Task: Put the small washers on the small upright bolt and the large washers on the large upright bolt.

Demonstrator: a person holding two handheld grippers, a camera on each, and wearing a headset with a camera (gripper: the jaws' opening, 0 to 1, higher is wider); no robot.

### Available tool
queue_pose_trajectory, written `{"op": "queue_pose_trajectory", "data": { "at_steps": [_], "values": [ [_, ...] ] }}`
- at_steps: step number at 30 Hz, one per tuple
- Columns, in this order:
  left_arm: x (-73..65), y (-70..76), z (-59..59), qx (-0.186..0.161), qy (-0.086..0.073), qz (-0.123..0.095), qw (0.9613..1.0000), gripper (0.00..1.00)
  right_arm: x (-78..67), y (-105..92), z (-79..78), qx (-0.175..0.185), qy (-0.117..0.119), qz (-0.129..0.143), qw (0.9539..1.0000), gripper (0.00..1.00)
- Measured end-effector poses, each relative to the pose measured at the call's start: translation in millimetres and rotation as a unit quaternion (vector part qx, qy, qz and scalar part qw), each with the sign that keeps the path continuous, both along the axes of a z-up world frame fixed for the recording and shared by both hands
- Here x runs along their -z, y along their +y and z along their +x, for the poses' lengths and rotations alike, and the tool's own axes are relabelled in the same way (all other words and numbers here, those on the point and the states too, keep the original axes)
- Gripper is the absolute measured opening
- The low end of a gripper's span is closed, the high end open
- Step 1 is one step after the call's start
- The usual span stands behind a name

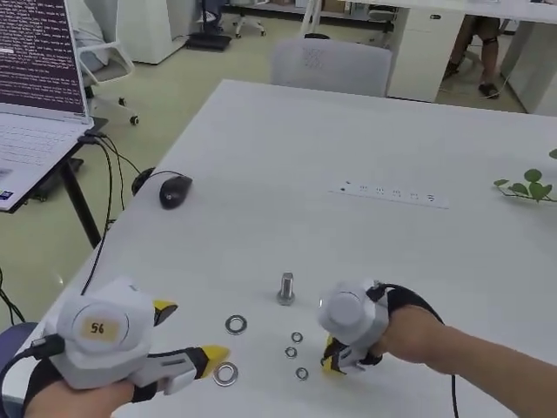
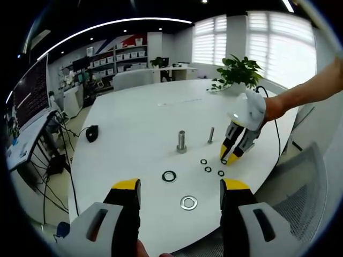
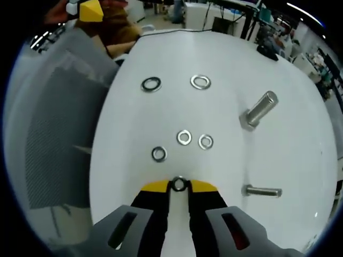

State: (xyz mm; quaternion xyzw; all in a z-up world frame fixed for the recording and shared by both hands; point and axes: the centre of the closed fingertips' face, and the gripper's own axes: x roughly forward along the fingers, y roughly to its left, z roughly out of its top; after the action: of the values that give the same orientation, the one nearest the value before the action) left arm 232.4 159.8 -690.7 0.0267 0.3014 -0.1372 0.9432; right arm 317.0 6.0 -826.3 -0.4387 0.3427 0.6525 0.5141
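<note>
Small-washer step looks underway: right gripper [image 3: 178,187] clamped on a small washer [image 3: 178,184] near the large bolt [image 3: 260,110], small bolt [image 3: 262,190] beside that bolt, so next likely needs the hole centred over its tip; left gripper [image 2: 180,186] jaws apart, empty, nearby.

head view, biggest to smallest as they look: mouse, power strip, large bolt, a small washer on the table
1. power strip
2. mouse
3. large bolt
4. small washer
Strip and mouse lie farther away, yet look bigger.
</note>
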Motion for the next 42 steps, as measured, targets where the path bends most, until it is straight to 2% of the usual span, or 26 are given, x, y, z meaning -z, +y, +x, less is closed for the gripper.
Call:
{"op": "queue_pose_trajectory", "data": {
  "at_steps": [7, 10, 12, 17, 19, 25, 35, 42],
  "values": [
    [-2.9, 5.9, -1.4, -0.004, -0.003, 0.000, 1.0000, 0.59, -0.2, -4.6, -3.7, -0.029, -0.009, -0.002, 0.9995, 0.16],
    [-3.0, 6.1, -2.0, -0.002, -0.003, 0.000, 1.0000, 0.59, -0.4, -6.0, -4.6, -0.043, -0.004, -0.009, 0.9990, 0.18],
    [-3.8, 6.1, -2.2, -0.001, -0.004, 0.000, 1.0000, 0.60, -0.2, -7.2, -4.4, -0.059, -0.009, -0.017, 0.9981, 0.19],
    [-3.7, 6.7, -2.9, -0.001, -0.004, 0.001, 1.0000, 0.59, -0.5, -7.1, -4.7, -0.065, -0.012, -0.021, 0.9976, 0.18],
    [-4.0, 7.3, -3.2, 0.000, -0.004, 0.003, 1.0000, 0.59, -0.5, -7.4, -3.8, -0.066, -0.012, -0.020, 0.9976, 0.15],
    [-5.6, 11.7, -4.9, -0.006, -0.006, 0.003, 1.0000, 0.59, -1.8, -9.7, -3.8, -0.056, -0.012, -0.015, 0.9982, 0.14],
    [-5.1, 14.4, -6.4, -0.013, -0.007, 0.003, 0.9999, 0.59, -5.7, -16.1, -3.5, -0.014, 0.000, 0.013, 0.9998, 0.13],
    [-4.1, 12.4, -6.6, -0.011, -0.005, 0.004, 0.9999, 0.59, -11.0, -17.8, 3.5, 0.019, 0.004, 0.031, 0.9993, 0.13]
  ]
}}
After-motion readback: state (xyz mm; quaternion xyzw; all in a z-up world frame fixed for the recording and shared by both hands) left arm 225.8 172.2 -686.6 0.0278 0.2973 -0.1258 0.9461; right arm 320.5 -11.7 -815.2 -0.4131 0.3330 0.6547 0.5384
